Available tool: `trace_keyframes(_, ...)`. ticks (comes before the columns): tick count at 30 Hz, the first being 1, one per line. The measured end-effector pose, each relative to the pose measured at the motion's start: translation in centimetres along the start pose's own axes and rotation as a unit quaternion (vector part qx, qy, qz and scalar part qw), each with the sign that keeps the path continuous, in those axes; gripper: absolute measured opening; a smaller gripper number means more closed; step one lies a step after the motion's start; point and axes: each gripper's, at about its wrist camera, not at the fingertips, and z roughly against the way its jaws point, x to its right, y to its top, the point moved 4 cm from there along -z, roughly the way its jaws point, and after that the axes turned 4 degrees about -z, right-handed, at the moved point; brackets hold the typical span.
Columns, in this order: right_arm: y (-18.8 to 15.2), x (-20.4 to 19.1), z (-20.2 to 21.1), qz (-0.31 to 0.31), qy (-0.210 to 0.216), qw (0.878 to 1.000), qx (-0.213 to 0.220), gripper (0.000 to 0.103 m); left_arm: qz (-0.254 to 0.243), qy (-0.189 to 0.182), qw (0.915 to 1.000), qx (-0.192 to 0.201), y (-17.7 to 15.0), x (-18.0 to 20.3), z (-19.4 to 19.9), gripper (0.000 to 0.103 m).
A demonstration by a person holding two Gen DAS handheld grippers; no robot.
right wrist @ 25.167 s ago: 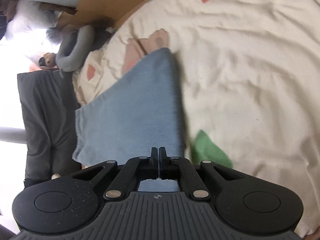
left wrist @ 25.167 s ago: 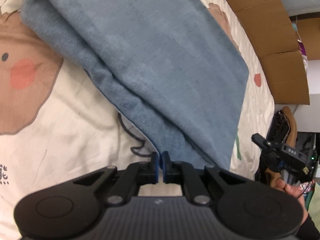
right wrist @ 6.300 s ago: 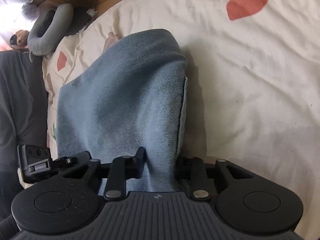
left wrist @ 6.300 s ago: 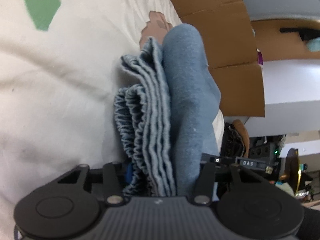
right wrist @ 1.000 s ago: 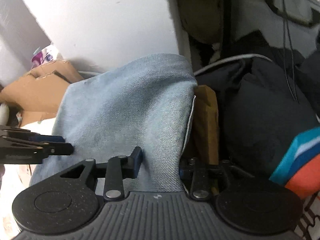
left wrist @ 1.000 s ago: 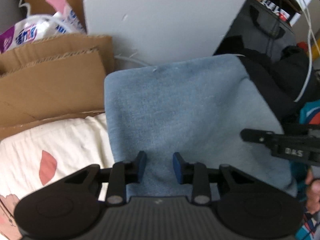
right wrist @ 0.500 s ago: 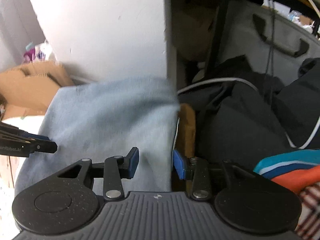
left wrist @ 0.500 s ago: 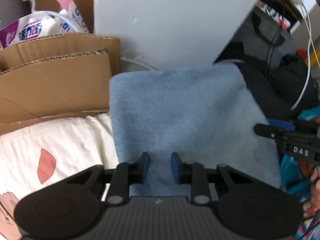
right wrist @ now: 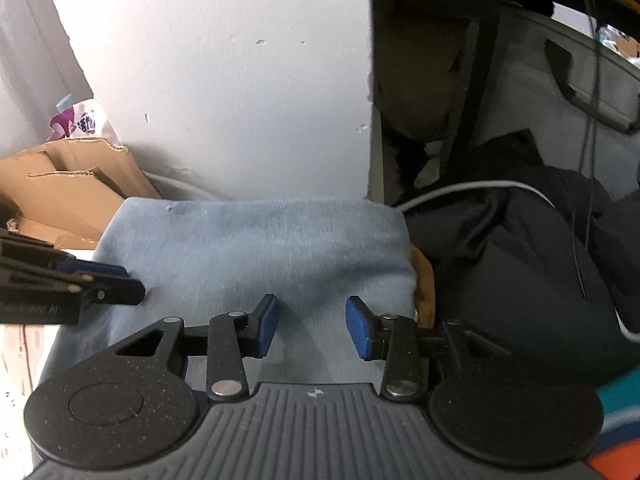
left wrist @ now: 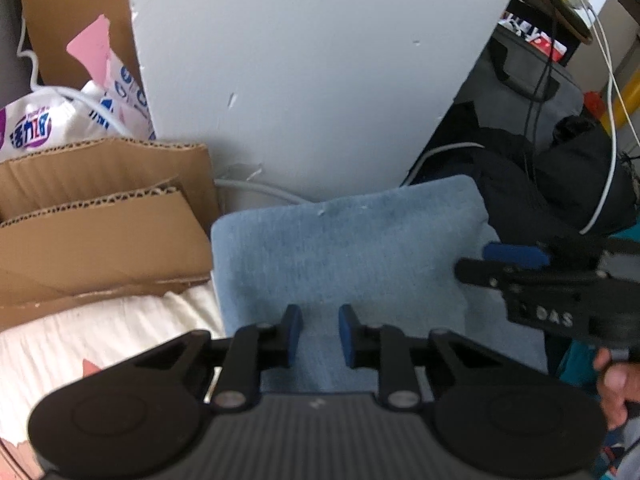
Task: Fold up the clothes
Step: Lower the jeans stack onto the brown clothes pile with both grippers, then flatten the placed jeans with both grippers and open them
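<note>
Left gripper (left wrist: 320,330): jaws slightly parted, holding nothing.
Right gripper (right wrist: 312,328): jaws wider apart, empty.
Folded blue garment (left wrist: 352,256): centre frame, beneath and beyond both fingertips, no pad pressing it.
Cardboard (left wrist: 100,232): left, beside garment.
White wall (left wrist: 320,60): upper frame, behind.

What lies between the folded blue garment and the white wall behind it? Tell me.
A pale cable runs along the foot of the white wall, just behind the folded blue garment; the left wrist view shows it best.
</note>
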Motion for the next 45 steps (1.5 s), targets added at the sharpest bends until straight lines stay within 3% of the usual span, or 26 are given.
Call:
trace_keyframes(10, 2.2, -0.2, -3.0, 0.023, -0.007, 1.000, 0.002, 0.044, -0.016, -0.010, 0.9996, 0.023, 0.0, -0.4, -0.2, 0.030)
trace_keyframes(17, 2.5, -0.7, -3.9, 0.026, 0.001, 0.999, 0.022, 0.045, -0.013, -0.015, 0.9991, 0.037, -1.9, -0.8, -0.2, 0.031)
trace_keyframes(20, 2.6, -0.6, -5.2, 0.032, 0.002, 0.999, 0.006, 0.044, -0.010, -0.021, 0.9989, 0.041, -2.8, -1.0, -0.1, 0.031)
trace_keyframes(24, 3.1, 0.0, -7.1, 0.007, 0.003, 0.999, -0.048, 0.045, -0.019, -0.023, 0.9988, 0.039, -3.4, -0.8, 0.6, 0.031)
trace_keyframes(28, 3.9, -0.4, -5.9, 0.026, -0.001, 0.998, -0.060, 0.045, -0.031, -0.025, 0.9986, 0.034, -3.7, -0.3, 1.9, 0.028)
trace_keyframes(33, 1.5, -0.7, -2.4, 0.066, 0.008, 0.996, -0.058, 0.045, -0.053, -0.033, 0.9976, 0.031, -5.4, 1.4, 4.0, 0.028)
trace_keyframes(45, -7.6, 1.8, 2.7, 0.038, 0.005, 0.998, -0.055, 0.044, -0.083, -0.015, 0.9963, 0.016, -8.3, 3.2, 5.1, 0.028)
